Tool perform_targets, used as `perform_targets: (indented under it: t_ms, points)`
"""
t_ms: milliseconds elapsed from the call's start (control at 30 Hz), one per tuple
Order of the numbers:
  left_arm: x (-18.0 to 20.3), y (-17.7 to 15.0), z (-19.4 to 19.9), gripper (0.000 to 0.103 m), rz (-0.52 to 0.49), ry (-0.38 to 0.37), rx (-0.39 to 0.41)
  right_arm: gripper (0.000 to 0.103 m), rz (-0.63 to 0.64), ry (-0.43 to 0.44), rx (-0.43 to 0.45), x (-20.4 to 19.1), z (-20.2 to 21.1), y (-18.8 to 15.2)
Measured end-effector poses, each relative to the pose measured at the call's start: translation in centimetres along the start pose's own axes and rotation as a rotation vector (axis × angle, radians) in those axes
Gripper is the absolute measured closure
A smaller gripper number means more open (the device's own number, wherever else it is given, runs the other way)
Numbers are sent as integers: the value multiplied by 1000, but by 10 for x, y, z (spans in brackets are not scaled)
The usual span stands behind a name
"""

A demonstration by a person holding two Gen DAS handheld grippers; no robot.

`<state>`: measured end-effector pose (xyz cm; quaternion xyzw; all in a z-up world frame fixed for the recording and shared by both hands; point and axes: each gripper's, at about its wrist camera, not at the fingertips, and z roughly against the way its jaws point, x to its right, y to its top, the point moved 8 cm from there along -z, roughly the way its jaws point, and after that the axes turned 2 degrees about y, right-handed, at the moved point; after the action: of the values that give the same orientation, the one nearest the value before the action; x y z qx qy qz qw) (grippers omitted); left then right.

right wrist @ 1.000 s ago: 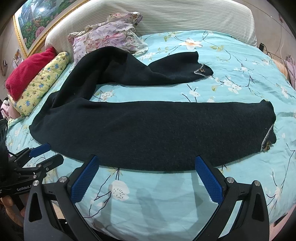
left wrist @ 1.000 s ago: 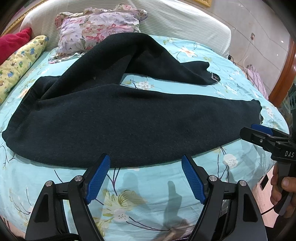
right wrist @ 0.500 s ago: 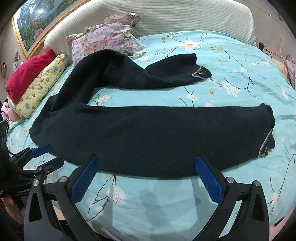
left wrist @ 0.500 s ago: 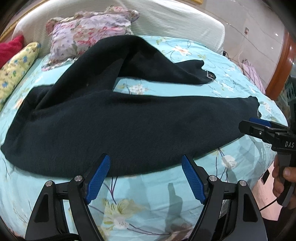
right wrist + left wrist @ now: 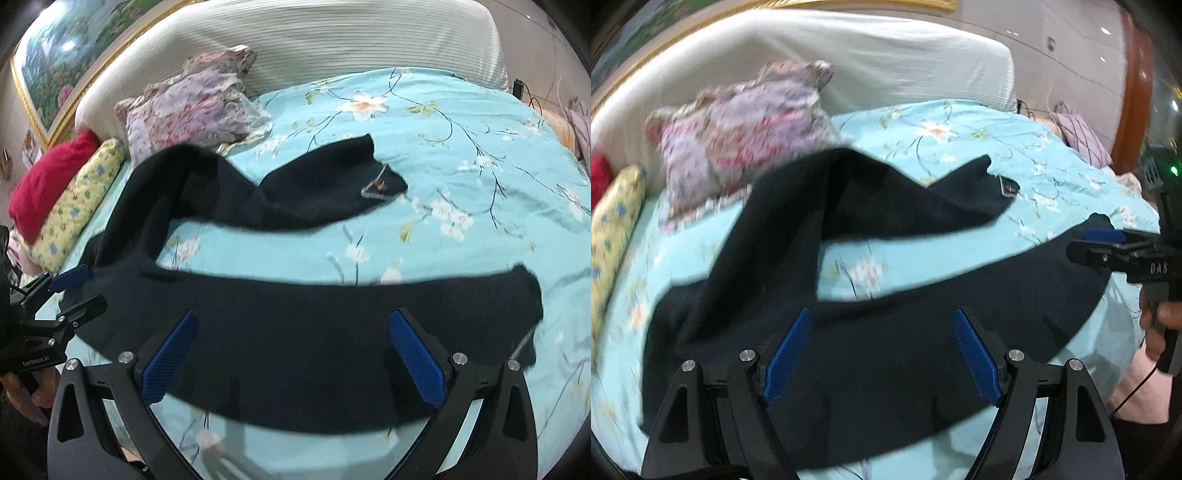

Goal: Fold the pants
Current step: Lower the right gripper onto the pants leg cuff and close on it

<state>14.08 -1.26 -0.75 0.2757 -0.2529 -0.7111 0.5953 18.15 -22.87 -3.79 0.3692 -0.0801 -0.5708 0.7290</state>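
Two grippers are seen over one pair of dark pants (image 5: pixel 295 332) that is spread on a bed (image 5: pixel 461 122) with a turquoise flowered cover.

Left wrist view: the left gripper (image 5: pixel 882 350) is held wide open, and nothing is gripped by it. The pants (image 5: pixel 886 350) lie under and between the blue pads (image 5: pixel 786 354), so the near leg fills the gap from 9 to 3 o'clock. The cloth's near edge passes below the pads, at about 6 o'clock. The far leg is bent away toward 1 o'clock, with its cuff lying on the cover. At 3 o'clock the right gripper (image 5: pixel 1108 247) is seen from the side, held by a hand (image 5: pixel 1156 325), at the cuff of the near leg. Whether the cloth is touched by it cannot be told here, since this view is blurred.

Right wrist view: the right gripper (image 5: pixel 295 358) is also spread wide and is empty. The near leg is stretched across the gap, from 9 to 3 o'clock, and its cuff ends past the right pad (image 5: pixel 417 362). The left gripper (image 5: pixel 77 291) is seen at 9 o'clock, open, at the waist end of the pants.

A flowered pillow (image 5: pixel 192 107) lies at 11 o'clock, at the headboard (image 5: pixel 332 40), and a yellow pillow (image 5: pixel 77 199) and a red pillow (image 5: pixel 48 177) lie at 10 o'clock.
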Motion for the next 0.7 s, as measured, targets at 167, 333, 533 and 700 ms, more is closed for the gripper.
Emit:
perform_targets:
  t_ms: [167, 333, 533, 700]
  points:
    - [-3, 39, -10, 23, -104, 10, 19, 2, -11, -21, 10, 17, -8, 33]
    - [6, 69, -32, 23, -219, -39, -1, 11, -81, -4, -21, 39, -26, 54]
    - [6, 111, -60, 22, -355, -24, -13, 19, -215, 28, -49, 67, -52, 73]
    - [-5, 139, -97, 22, -449, -17, -60, 22, -286, 32, -80, 85, -73, 81]
